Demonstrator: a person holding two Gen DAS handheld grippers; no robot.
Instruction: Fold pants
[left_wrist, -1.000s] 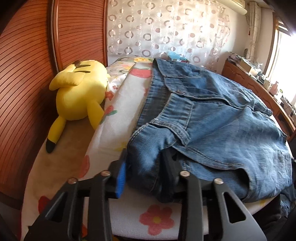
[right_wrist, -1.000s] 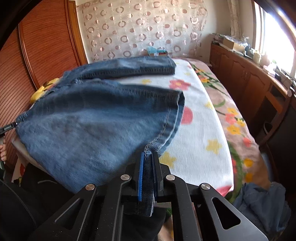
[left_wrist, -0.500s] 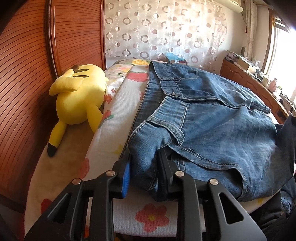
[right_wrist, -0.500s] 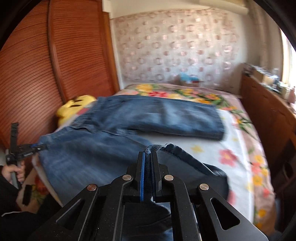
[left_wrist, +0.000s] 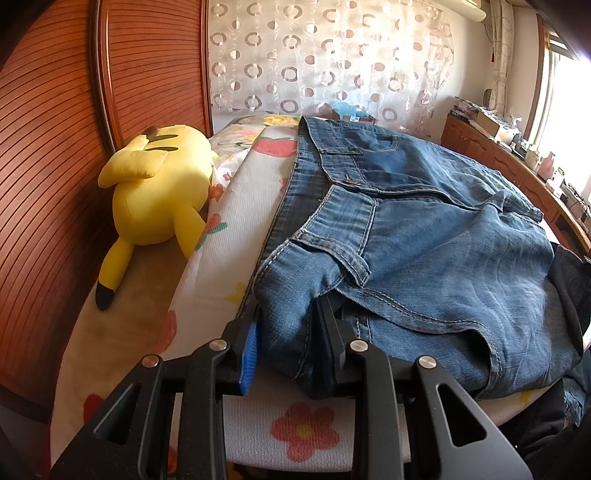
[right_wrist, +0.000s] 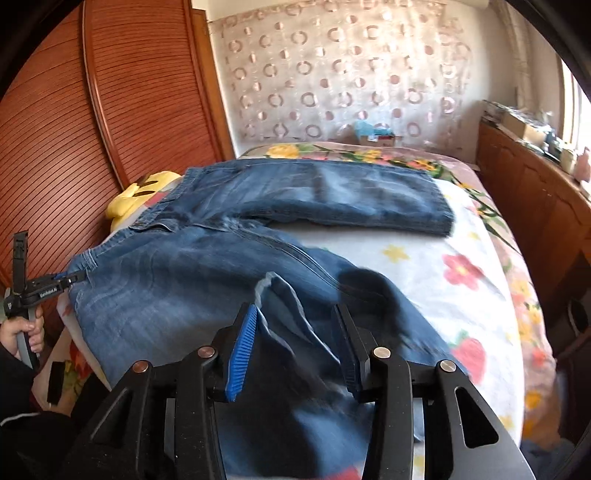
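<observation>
Blue denim pants (left_wrist: 424, 236) lie across a bed with a flowered sheet (left_wrist: 229, 236). My left gripper (left_wrist: 286, 325) is shut on a bunched corner of the waistband near the bed's front edge. In the right wrist view the pants (right_wrist: 207, 273) spread waist-left, the far leg (right_wrist: 332, 195) lying flat across the bed. My right gripper (right_wrist: 297, 332) has its jaws wide apart, with the near leg's hem (right_wrist: 284, 302) loose between them and folded back over the near leg. The left gripper (right_wrist: 62, 284) shows at the left, on the waistband.
A yellow plush toy (left_wrist: 159, 184) lies by the wooden headboard (left_wrist: 55, 147) at the left. A wooden cabinet (right_wrist: 535, 206) with small items runs along the right side. A patterned curtain (right_wrist: 351, 81) hangs behind the bed.
My right gripper carried the leg hem up and leftward over the near leg, then opened its jaws and let the hem go. My left gripper kept its hold on the waistband.
</observation>
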